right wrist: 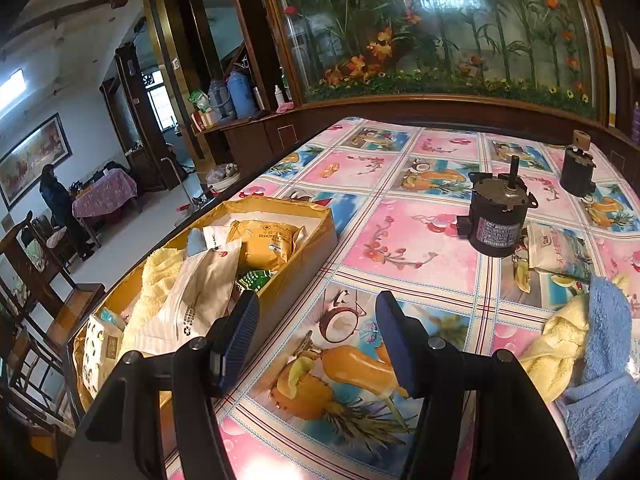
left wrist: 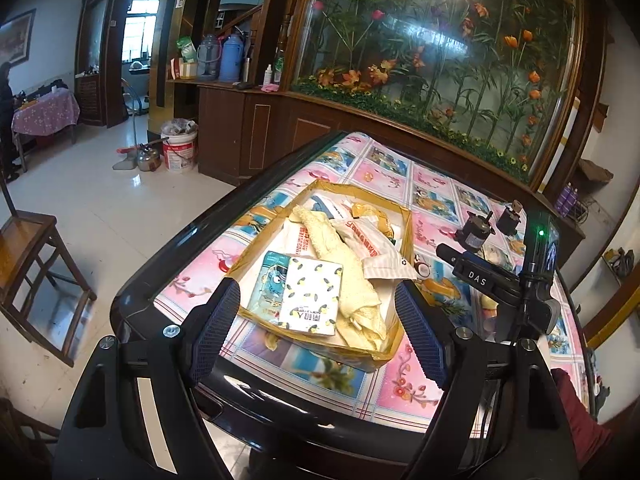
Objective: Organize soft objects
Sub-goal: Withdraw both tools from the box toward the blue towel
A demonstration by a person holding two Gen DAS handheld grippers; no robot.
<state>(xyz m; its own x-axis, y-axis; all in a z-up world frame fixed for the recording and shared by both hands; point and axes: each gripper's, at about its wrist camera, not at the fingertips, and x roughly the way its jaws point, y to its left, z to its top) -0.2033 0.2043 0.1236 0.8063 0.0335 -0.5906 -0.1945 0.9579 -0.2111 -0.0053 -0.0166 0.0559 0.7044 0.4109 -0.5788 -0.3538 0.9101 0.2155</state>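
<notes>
Right wrist: fluffy blue towel (right wrist: 604, 364) beside crumpled yellow towel (right wrist: 560, 344).

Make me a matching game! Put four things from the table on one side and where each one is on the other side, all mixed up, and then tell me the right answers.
Things:
1. blue towel
2. lemon-print tissue pack
3. black motor
4. yellow cracker packet

Places:
A. standing upright on the tablecloth
B. at the near end of the cardboard box
C. heaped on the table outside the box, beside a yellow towel
D. at the far end of the box

Pairs: 1-C, 2-B, 3-A, 4-D
</notes>
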